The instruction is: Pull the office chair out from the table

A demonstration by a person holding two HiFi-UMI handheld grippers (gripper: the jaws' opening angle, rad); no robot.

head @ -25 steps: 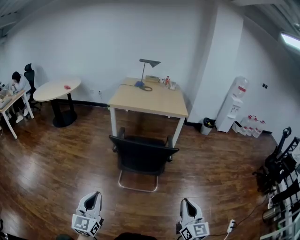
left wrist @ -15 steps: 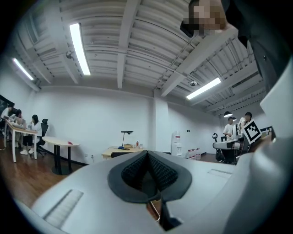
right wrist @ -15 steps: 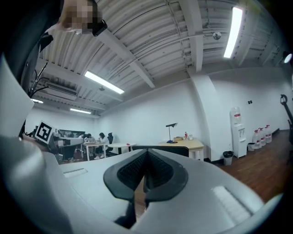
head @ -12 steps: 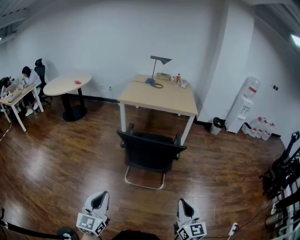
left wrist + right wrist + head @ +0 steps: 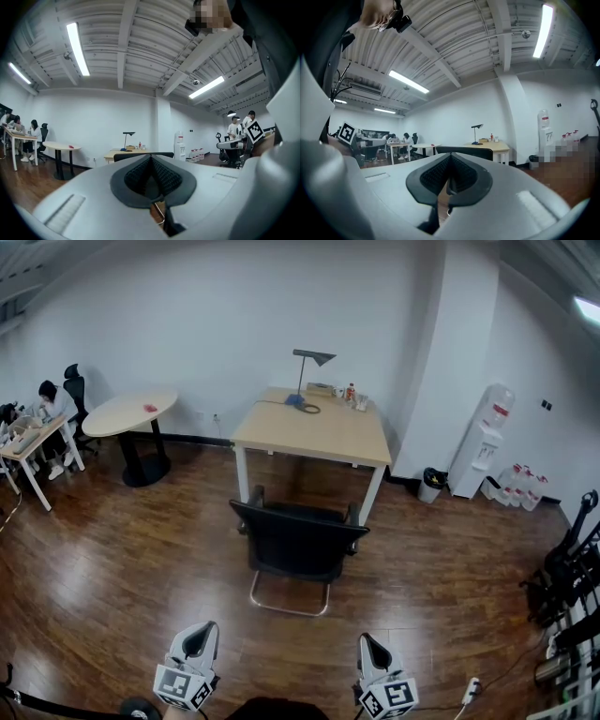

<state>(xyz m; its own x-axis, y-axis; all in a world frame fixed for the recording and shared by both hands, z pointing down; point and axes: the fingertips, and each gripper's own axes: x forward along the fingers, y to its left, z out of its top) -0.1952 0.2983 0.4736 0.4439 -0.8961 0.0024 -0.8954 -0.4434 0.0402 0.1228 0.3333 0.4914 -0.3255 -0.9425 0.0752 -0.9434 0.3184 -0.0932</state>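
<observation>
Two grippers are seen at the bottom of the head view: the left gripper and the right gripper. Each has its jaws pressed together with nothing between them. Both are held level and aimed at the chair, well apart from it. Beyond a stretch of wooden floor, one office chair is found just in front of the table, with its seat tucked toward the table's near edge. Its backrest is turned to the grippers and its front is pointed at the table. The backrest's long axis runs left to right, parallel to that edge. One desk lamp is set at the table's far side. Further left, one round table is seen.
</observation>
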